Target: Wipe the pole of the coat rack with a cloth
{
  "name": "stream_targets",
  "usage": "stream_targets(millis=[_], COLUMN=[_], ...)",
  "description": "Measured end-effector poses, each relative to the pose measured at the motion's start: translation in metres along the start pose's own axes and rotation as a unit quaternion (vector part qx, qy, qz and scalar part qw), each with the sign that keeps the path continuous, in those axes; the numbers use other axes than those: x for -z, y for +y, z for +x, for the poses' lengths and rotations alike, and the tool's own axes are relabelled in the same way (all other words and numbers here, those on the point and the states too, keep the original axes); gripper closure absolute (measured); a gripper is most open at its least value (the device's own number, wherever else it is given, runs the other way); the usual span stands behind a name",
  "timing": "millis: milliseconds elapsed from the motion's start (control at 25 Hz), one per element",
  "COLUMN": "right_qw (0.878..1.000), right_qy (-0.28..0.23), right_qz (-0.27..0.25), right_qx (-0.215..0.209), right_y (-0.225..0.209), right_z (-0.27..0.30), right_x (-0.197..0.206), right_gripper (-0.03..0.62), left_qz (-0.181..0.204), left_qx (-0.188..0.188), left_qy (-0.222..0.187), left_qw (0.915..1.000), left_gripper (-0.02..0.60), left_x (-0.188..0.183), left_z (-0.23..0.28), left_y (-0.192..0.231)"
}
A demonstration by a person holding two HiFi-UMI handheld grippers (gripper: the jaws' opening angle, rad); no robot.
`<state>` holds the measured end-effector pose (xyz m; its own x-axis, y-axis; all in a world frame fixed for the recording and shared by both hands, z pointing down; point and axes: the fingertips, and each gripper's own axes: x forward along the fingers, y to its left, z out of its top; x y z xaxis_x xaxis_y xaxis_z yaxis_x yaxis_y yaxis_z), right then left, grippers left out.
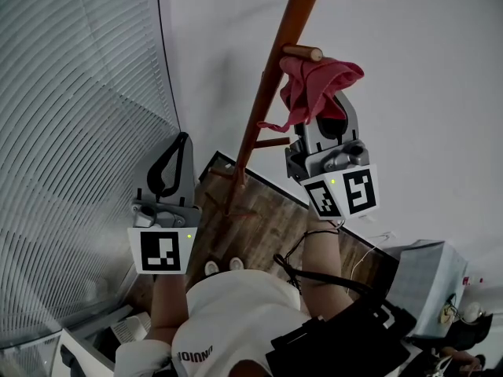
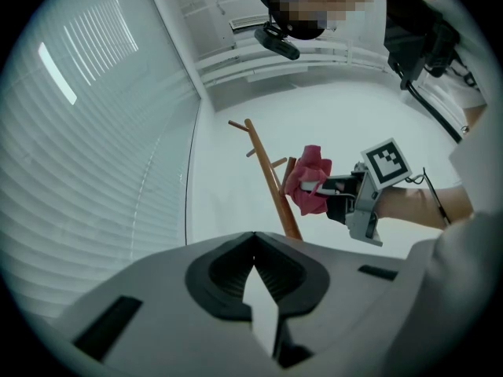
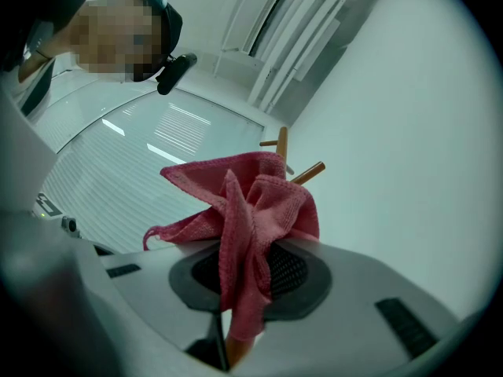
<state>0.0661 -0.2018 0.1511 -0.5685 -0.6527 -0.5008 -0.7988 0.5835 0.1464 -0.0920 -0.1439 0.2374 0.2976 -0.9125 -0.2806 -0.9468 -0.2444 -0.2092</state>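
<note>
the right gripper (image 1: 330, 122) is clenched on a pink cloth (image 3: 245, 203). in the right gripper view the cloth runs down between the two dark pads and bunches up above them in loose folds, with one corner trailing off to the left. the left gripper (image 2: 253, 243) has its jaws pressed together at the tips, with only a small diamond-shaped gap lower down and nothing held in it. in the head view it points upward, low and to the left, well apart from the right gripper.

the right gripper is raised high, and the cloth sits at the upper part of the coat rack, just right of the brown wooden pole (image 1: 271, 81) and right under a short peg (image 1: 302, 52) that sticks out from it. the top of the cloth meets the underside of that peg in the head view. whether the cloth touches the pole itself cannot be told. in the left gripper view the cloth is just beside the pole, on its right.

the pole leans across the head view from its foot on the wooden floor (image 1: 263, 218) to the top edge. a white wall (image 1: 424, 93) is behind it and slatted blinds (image 1: 71, 132) fill the left side. the person's shoes (image 1: 222, 265) show on the floor below the grippers.
</note>
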Motion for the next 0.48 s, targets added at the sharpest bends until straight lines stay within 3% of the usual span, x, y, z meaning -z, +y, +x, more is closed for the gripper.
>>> stream_targets(millis=[480], right_qw=[1.0], right_qy=[-0.023], right_qz=[-0.002], right_qx=[-0.008], right_y=[0.002], right_z=[-0.003], right_x=[-0.016], right_gripper=[0.508], left_qz=[0.001], left_qx=[0.003], left_qy=[-0.009], left_qw=[1.0], left_gripper=[0.568], left_x=[-0.005], left_z=[0.0], left_y=[-0.008])
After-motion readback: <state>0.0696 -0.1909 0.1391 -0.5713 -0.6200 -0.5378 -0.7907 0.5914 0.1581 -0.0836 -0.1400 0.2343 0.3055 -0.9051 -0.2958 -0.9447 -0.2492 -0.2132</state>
